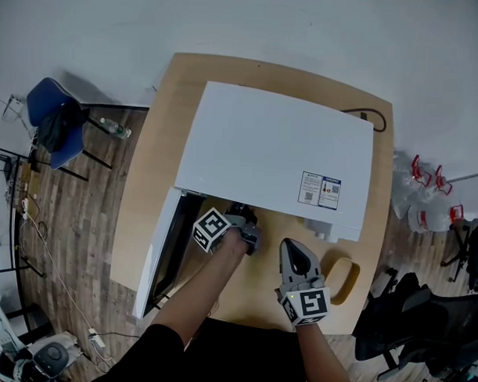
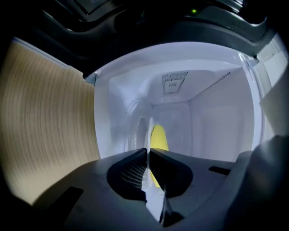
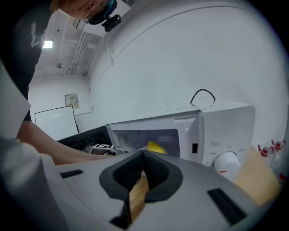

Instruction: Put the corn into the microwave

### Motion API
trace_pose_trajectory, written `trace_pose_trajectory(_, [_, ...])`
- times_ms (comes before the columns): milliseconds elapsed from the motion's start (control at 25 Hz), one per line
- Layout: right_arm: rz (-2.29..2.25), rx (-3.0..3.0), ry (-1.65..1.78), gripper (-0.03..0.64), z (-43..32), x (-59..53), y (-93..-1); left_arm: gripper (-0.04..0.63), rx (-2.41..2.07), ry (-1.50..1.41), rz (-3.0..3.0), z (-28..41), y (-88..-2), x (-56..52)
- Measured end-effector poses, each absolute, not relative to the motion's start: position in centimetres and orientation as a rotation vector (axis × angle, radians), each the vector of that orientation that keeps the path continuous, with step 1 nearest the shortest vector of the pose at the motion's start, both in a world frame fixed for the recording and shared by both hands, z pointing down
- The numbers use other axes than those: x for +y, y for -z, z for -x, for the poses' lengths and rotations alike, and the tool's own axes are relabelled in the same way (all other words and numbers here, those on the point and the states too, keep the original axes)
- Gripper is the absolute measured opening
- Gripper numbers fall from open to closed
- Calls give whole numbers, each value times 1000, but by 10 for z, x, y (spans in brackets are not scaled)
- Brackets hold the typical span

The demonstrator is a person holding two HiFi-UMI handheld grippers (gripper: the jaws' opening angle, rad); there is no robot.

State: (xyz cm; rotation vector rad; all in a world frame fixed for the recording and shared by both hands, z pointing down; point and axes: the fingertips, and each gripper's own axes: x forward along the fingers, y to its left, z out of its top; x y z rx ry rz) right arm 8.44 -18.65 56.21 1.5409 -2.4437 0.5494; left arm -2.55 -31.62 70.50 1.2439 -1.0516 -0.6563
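At the centre of the head view, the microwave stands on the wooden table with its door open at lower left. The left gripper is at its mouth and the right gripper is below it, with wood floor at far left. In the left gripper view the jaws are closed and empty, and the corn lies inside ahead, so placing looks done and the next move calls for backing out and shutting the door. The right gripper view shows its jaws closed and empty too.

Of the corn we see only the upper part; its lower end hides behind the left tongs. Print on the label atop the microwave is too small for us to read.
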Motion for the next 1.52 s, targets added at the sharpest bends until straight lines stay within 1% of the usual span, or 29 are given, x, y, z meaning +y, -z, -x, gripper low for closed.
trace_pose_trajectory(600, [-1555,-2437,-560,60,-94,-185,-564,26,-1283,381,-1438,24,-696,-323])
trace_pose_trajectory(680, [-1548,-2440,-560,60,-93,-183,-564,43,-1325,322,-1499,24,-695,-323])
trace_pose_trajectory(880, [-1524,-2454,-554,60,-90,-178,-563,135,-1375,231,-1582,22,-689,-322])
trace_pose_trajectory(1080, [-1526,-2456,-560,60,-90,-174,-562,198,-1460,112,-1675,26,-688,-322])
trace_pose_trajectory(1320, [-1521,-2465,-556,60,-93,-170,-562,242,-1553,-59,-1812,27,-691,-323])
trace_pose_trajectory(1520, [-1524,-2464,-560,60,-96,-167,-563,258,-1596,-152,-1880,24,-694,-321])
